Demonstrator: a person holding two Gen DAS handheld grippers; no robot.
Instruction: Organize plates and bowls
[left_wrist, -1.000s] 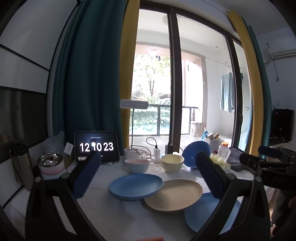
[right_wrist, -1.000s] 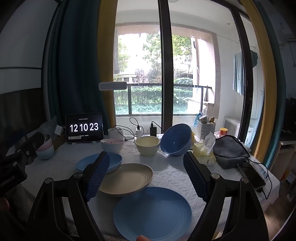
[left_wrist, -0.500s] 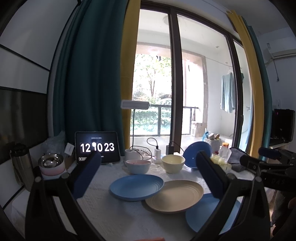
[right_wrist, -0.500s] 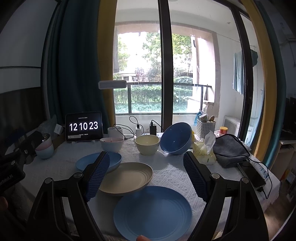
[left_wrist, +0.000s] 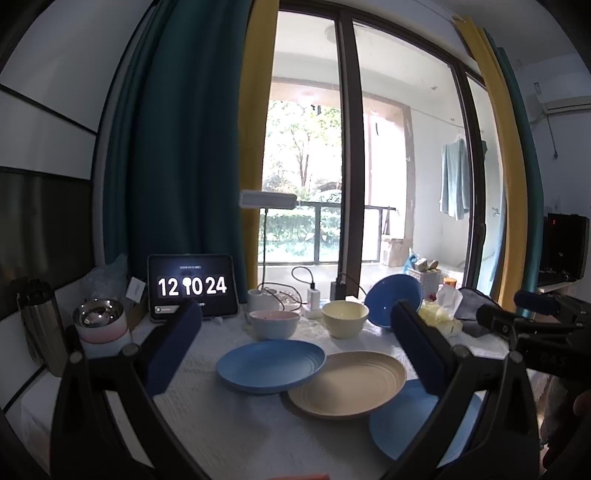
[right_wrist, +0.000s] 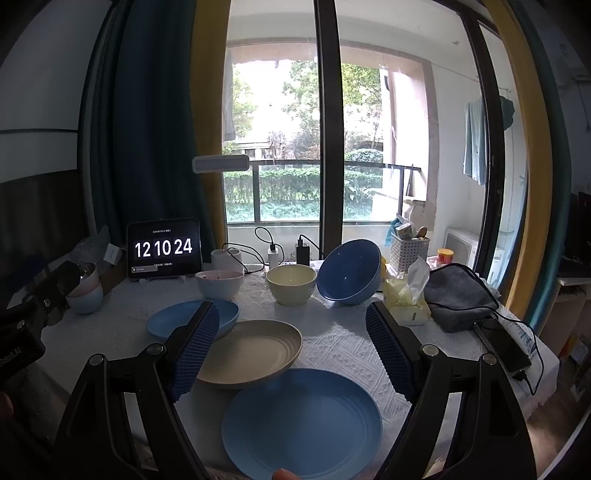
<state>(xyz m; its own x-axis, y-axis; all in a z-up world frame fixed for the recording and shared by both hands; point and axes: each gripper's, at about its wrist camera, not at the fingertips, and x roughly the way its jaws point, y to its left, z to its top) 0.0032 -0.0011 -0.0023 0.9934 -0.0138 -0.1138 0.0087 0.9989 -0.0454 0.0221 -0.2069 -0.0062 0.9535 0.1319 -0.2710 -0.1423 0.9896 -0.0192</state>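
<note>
Three overlapping plates lie on the white tablecloth: a blue plate (left_wrist: 271, 365) at left, a beige plate (left_wrist: 347, 384) in the middle, and a larger blue plate (right_wrist: 301, 421) nearest. Behind them stand a pink bowl (left_wrist: 273, 324), a yellow bowl (left_wrist: 344, 323) and a blue bowl (left_wrist: 393, 300) tipped on its side. My left gripper (left_wrist: 295, 350) is open and empty above the plates. My right gripper (right_wrist: 291, 350) is open and empty, over the beige plate (right_wrist: 251, 352) and large blue plate.
A tablet clock (left_wrist: 192, 286), white mug (left_wrist: 260, 300), chargers and cables line the back. Stacked cups (left_wrist: 99, 326) and a steel flask (left_wrist: 38, 325) stand at left. Tissue pack (right_wrist: 406, 299), grey cloth (right_wrist: 458, 295) and phone (right_wrist: 502, 345) lie at right, near the table edge.
Both grippers stay open and almost still. The clock reading has gone from 12 10 23 to 12 10 24.
</note>
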